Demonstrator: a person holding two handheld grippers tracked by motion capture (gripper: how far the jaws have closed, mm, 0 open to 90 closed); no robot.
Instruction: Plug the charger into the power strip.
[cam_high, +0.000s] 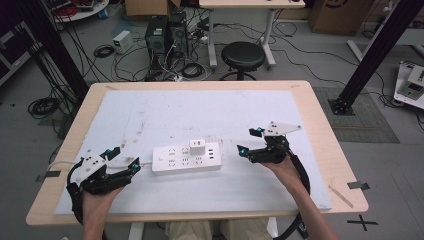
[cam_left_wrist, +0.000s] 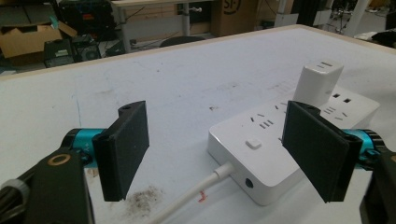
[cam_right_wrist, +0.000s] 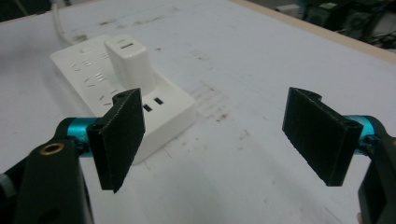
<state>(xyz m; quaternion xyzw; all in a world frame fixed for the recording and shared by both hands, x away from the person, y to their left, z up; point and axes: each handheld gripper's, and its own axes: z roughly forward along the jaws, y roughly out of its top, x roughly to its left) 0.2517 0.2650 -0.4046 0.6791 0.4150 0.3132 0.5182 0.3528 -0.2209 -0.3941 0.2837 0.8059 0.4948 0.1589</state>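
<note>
The power strip (cam_high: 186, 158) with its charger (cam_high: 196, 147) is flanked by both grippers' fingers (cam_left_wrist: 123, 147), spread apart; bare table (cam_high: 210, 110) is seen beyond.

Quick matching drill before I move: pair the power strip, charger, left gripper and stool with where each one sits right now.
Things:
1. power strip
2. charger
3. left gripper
4. stool

Places:
A. on the floor beyond the table's far edge
B. plugged in on top of the strip
C. open, at the strip's cable end
D. flat on the white mat, between both grippers

Pairs: 1-D, 2-B, 3-C, 4-A
</note>
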